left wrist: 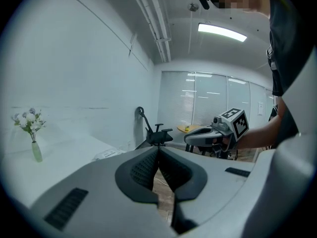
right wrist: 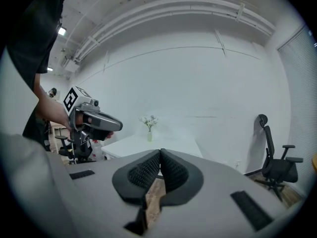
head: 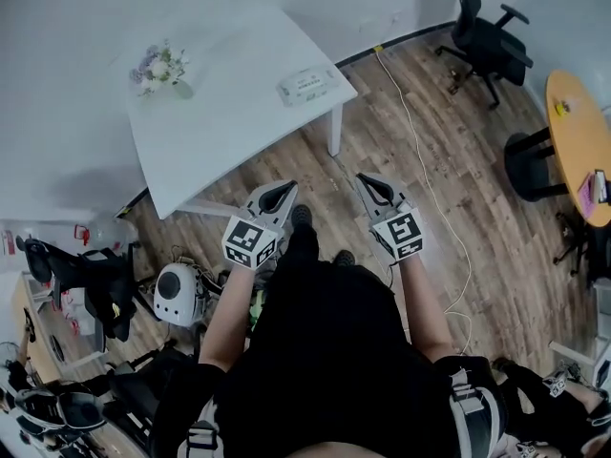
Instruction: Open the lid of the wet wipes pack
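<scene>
- Wet wipes pack [head: 307,86]: lies flat on the white table [head: 229,122], close to the table corner nearest the person; also seen at the table edge in the left gripper view [left wrist: 106,154]; lid state too small to judge
- Vase of flowers [head: 160,70]: upright on the same table, at the far side from the pack, well apart from it
- Left gripper [head: 284,189]: held off the table, over the wood floor [head: 458,208] in front of the table's near edge; jaws closed, pads pressed together, gripping nothing; well apart from the pack
- Right gripper [head: 368,183]: held off the table, beside the left gripper and just past the table's near corner; jaws likewise closed on themselves, holding nothing
- Person's hands: one on each gripper handle, forearms bare
- Black office chair [head: 487,41]: on the floor well beyond the table's right side
- White cable [head: 420,160]: runs across the floor to the right of the table
</scene>
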`<action>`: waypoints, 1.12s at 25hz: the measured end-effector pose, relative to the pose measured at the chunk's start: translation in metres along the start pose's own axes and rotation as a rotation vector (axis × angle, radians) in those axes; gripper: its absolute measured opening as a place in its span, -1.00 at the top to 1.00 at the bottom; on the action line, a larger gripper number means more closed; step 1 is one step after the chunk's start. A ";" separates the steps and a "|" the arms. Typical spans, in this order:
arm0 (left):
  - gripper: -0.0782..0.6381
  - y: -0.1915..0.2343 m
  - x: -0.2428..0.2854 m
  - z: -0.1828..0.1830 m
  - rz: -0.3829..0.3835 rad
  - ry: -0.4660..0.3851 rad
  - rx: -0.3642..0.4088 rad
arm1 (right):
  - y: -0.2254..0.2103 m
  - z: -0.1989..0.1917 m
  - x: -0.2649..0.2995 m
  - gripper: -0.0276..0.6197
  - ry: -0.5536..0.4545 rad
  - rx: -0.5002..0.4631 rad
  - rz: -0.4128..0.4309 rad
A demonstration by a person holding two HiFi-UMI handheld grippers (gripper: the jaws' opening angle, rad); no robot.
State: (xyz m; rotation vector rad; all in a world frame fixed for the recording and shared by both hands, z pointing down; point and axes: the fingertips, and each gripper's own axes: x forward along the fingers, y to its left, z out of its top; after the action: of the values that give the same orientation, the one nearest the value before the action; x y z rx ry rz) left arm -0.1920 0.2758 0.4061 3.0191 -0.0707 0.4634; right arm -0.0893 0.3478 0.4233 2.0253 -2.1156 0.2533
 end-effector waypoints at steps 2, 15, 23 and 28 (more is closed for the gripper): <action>0.72 0.017 0.007 0.001 -0.010 -0.004 -0.006 | -0.007 0.004 0.013 0.87 0.002 -0.006 -0.025; 0.72 0.149 0.061 0.014 -0.103 -0.003 -0.036 | -0.049 0.022 0.134 0.87 0.094 -0.052 -0.108; 0.72 0.213 0.087 0.027 -0.147 -0.001 -0.030 | -0.068 0.023 0.191 0.87 0.132 -0.030 -0.142; 0.72 0.241 0.087 0.022 -0.159 0.008 -0.039 | -0.068 0.024 0.220 0.87 0.145 -0.022 -0.153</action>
State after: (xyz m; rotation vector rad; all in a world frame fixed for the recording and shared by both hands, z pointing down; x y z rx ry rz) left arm -0.1167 0.0306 0.4302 2.9540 0.1576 0.4529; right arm -0.0310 0.1267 0.4567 2.0756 -1.8598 0.3394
